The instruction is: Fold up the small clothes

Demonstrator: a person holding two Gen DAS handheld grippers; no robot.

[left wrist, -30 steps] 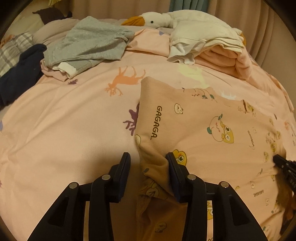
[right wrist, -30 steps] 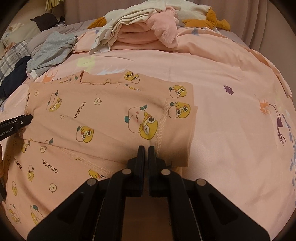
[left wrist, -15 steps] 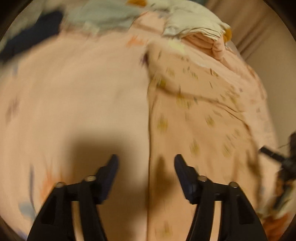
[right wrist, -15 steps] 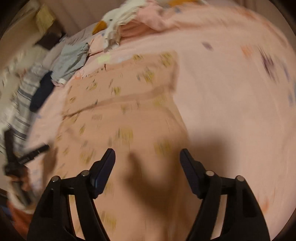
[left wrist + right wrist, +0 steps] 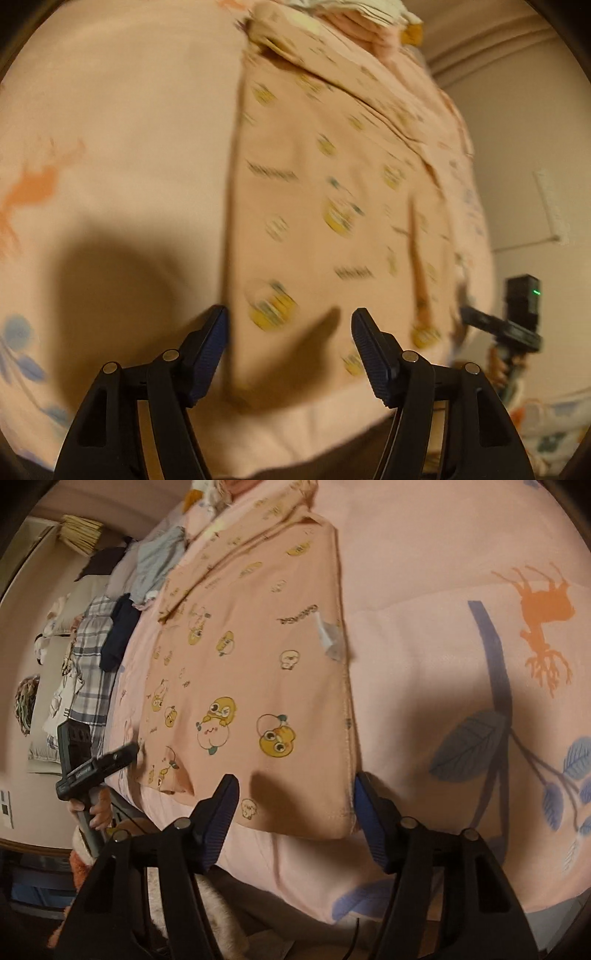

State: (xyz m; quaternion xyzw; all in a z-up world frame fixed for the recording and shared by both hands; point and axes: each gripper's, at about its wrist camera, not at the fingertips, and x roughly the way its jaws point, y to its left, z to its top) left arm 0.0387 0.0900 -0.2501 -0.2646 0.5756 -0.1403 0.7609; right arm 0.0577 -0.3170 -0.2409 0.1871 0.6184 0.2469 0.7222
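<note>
The peach garment (image 5: pixel 258 672), printed with small cartoon faces, lies flat on the bed (image 5: pixel 424 646), its long sides already folded in so it forms a narrow strip running from the near edge toward the far pile of clothes (image 5: pixel 354 14). A white tag (image 5: pixel 327 635) shows near its right edge.

Both tools hang over the strip's near end. The left hand-held gripper (image 5: pixel 288 332) sits at the left corner, its left finger just beside the garment's left edge. Its jaws have just been opening and now stand apart; cloth lies below the gap, but the pads do not press it. The right hand-held gripper (image 5: pixel 295 801) sits at the right corner, its right finger close to the hemmed right edge. Its jaws have lately opened and then closed a little; they too stand apart with nothing clamped.

The step in hand looks like the crosswise fold: the lengthwise folds are done, and both tools are lining up on the near hem. Next, each one probably needs to drop onto its corner, close on all the layers there, then lift and carry the near end toward the far end. Catching only the top layer would likely undo the side folds.

The left view is blurred, so fine contact there is hard to read.
</note>
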